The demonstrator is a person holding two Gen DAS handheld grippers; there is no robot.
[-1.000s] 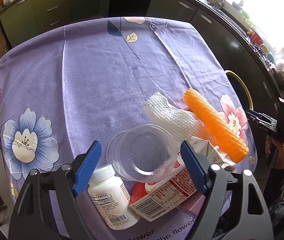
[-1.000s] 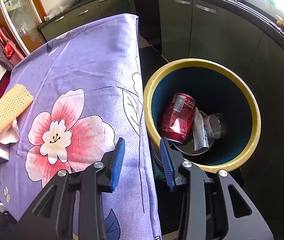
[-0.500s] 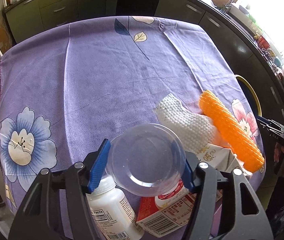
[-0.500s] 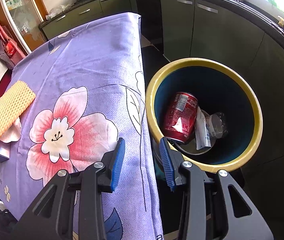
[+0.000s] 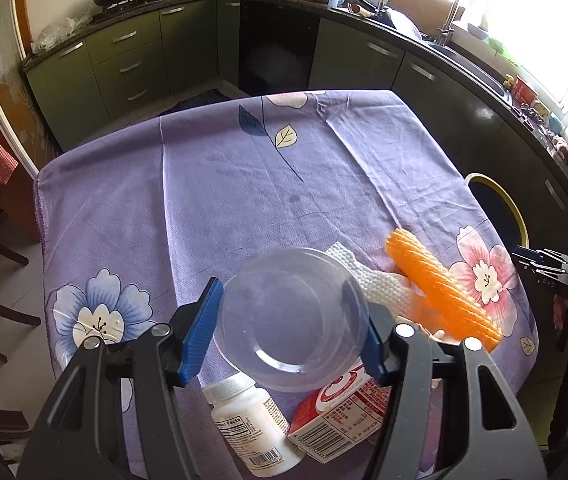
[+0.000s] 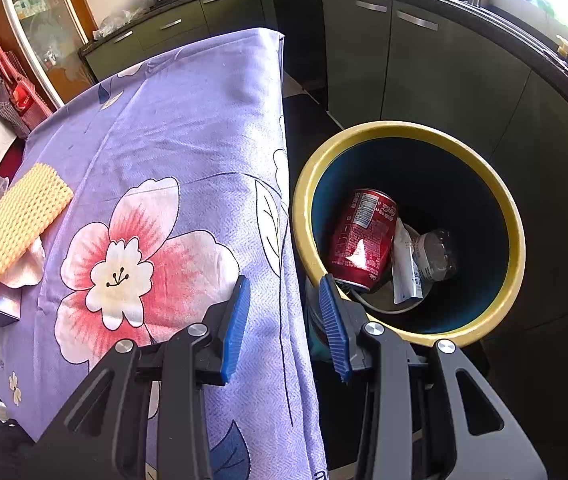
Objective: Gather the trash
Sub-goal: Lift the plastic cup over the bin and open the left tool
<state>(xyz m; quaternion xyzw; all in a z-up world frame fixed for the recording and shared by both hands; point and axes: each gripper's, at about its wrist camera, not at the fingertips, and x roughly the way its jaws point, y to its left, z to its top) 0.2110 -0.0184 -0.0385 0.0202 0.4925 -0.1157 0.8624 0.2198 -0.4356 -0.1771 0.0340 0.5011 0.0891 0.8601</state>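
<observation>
Lifted off the table now, the light, thin clear plastic cup [image 5: 294, 320] flexes easily, left gripper [image 5: 288, 338] pinching its sides.

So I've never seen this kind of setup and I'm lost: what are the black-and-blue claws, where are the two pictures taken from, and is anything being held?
There is no robot: a person holds a two-finger gripper in each hand, each with a camera looking along its fingers. The left view shows the left gripper shut on a clear plastic cup above the purple tablecloth. Beneath lie a white pill bottle, a red carton, an orange foam sleeve and a white paper towel. The right view shows the right gripper, open and empty, over the table edge beside a yellow-rimmed bin that already holds a red can.
</observation>
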